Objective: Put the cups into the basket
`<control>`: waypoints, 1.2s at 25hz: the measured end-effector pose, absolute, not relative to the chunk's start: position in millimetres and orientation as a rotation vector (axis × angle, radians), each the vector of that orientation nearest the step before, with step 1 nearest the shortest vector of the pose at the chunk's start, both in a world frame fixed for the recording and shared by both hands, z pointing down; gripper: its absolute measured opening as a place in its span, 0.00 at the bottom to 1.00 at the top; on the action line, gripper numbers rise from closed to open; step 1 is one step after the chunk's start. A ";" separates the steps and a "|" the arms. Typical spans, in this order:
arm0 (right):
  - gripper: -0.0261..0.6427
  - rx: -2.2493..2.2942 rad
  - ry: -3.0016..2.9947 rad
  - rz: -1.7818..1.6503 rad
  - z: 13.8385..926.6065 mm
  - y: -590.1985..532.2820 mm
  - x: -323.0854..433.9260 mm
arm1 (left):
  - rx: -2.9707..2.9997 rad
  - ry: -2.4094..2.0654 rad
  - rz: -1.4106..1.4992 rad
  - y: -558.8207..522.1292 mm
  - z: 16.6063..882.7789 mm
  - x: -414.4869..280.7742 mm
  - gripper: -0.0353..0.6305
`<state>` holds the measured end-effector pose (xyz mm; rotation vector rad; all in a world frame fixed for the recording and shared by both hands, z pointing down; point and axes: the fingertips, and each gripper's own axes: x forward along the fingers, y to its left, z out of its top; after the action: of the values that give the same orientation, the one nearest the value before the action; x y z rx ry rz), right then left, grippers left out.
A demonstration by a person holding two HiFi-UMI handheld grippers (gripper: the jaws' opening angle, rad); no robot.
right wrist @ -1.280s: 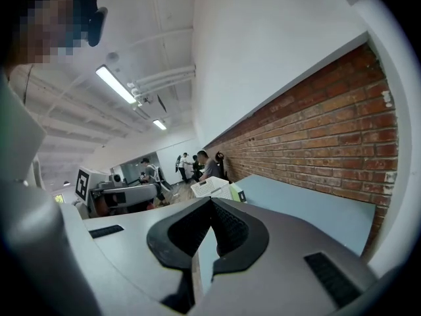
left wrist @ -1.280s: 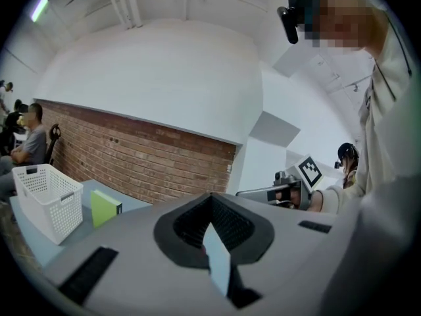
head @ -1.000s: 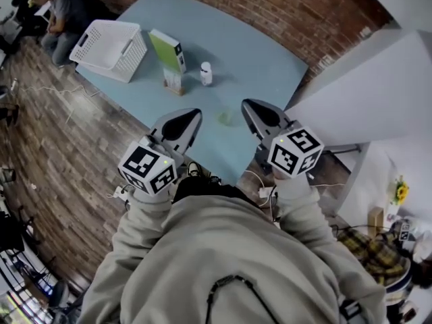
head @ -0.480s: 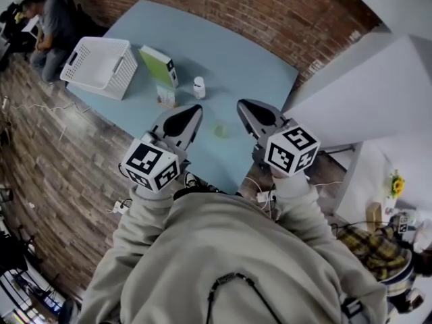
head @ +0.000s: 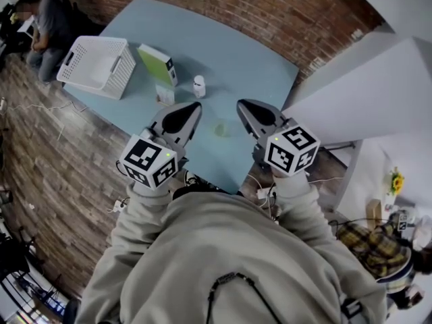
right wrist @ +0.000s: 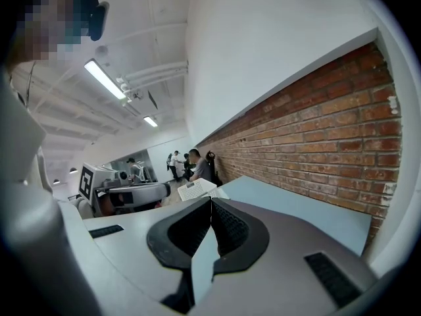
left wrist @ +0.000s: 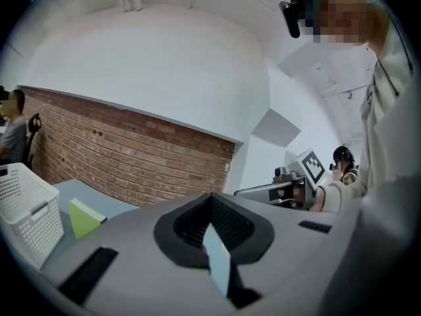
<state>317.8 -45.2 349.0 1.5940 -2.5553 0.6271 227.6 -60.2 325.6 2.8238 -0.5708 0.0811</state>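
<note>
In the head view a white cup (head: 199, 86) stands on the light blue table (head: 236, 46), and a pale green see-through cup (head: 221, 130) sits nearer to me, between the two grippers. At the table's left end is the white slotted basket (head: 94, 66), also in the left gripper view (left wrist: 26, 216) and small in the right gripper view (right wrist: 196, 188). My left gripper (head: 192, 106) and right gripper (head: 241, 104) hover side by side over the table's near edge. Both are shut with nothing between the jaws, and neither touches a cup.
A green and white box (head: 156, 65) stands between the basket and the white cup. A brick wall (head: 270, 12) runs behind the table, and a white wall block (head: 364, 93) stands at its right. A seated person (head: 50, 19) is beyond the basket. Cables lie on the wooden floor (head: 61, 154).
The head view has shifted a little, so the table things sit slightly further left. Both grippers stay shut and in almost the same place.
</note>
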 end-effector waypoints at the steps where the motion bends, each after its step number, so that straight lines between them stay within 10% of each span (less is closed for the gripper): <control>1: 0.06 1.591 -2.552 0.630 350.6 -45.6 317.9 | 2.821 -0.572 0.086 -60.6 327.3 226.0 0.05; 30: 0.06 1.598 -2.216 1.031 525.0 -65.2 340.0 | 2.537 -0.530 0.257 -71.9 478.4 219.8 0.05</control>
<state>340.0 -65.2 525.0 1.5977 -2.2159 1.0309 219.8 -71.9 478.4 2.5366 -0.5297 0.2571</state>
